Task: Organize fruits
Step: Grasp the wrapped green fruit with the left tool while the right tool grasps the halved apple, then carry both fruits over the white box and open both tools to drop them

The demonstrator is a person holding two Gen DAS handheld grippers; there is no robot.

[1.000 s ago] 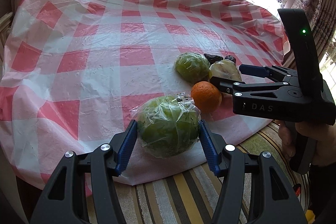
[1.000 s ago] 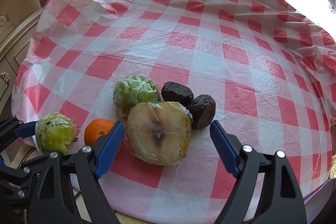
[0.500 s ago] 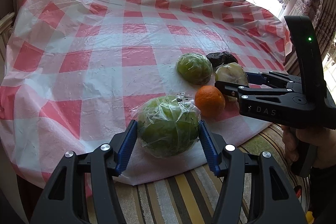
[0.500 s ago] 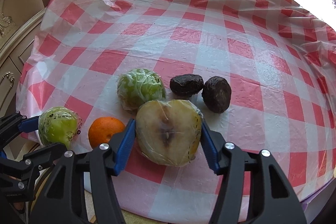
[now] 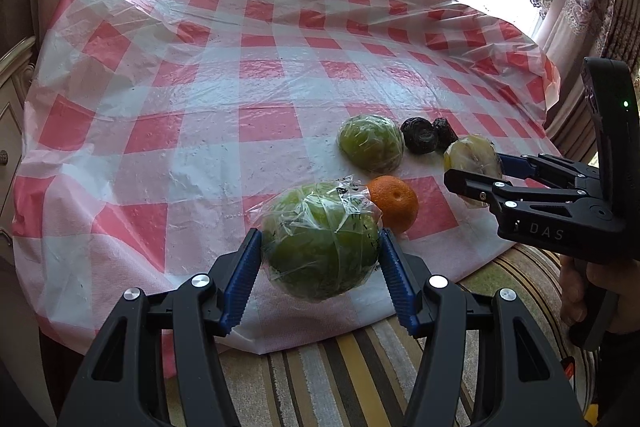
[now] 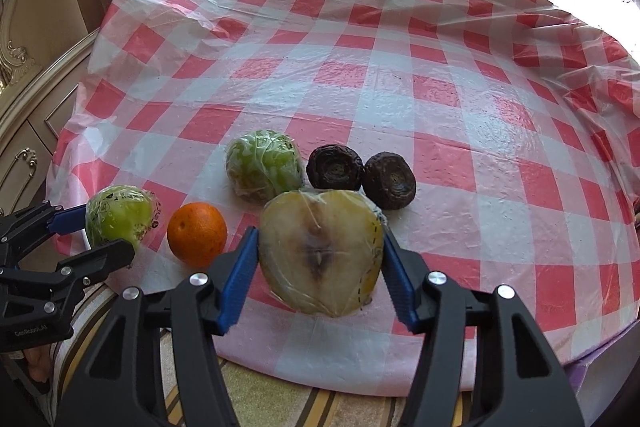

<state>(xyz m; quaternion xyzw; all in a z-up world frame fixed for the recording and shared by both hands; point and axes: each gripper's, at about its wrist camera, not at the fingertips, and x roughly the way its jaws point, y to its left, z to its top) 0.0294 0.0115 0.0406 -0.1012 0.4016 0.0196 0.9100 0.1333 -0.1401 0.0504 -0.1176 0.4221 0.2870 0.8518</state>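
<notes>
My left gripper (image 5: 320, 259) is shut on a green fruit wrapped in clear film (image 5: 320, 243), held just above the near edge of the checked table. In the right wrist view my right gripper (image 6: 320, 255) is shut on a film-wrapped apple half (image 6: 320, 251) with its browned cut face toward the camera, lifted slightly off the cloth. An orange (image 6: 197, 234) rests on the cloth between the two grippers. Behind it sit a second wrapped green fruit (image 6: 264, 171) and two dark wrinkled fruits (image 6: 335, 167) (image 6: 389, 179).
A red-and-white checked plastic cloth (image 6: 360, 75) covers the table; its far half is bare. A striped seat cushion (image 5: 344, 379) lies below the near edge. Curtains and a bright window stand behind, and a pale cabinet (image 6: 24, 131) at the left.
The right gripper closed on the apple half, which was lying between its open jaws, and lifted it toward the near edge. The left gripper kept still with its green fruit.
</notes>
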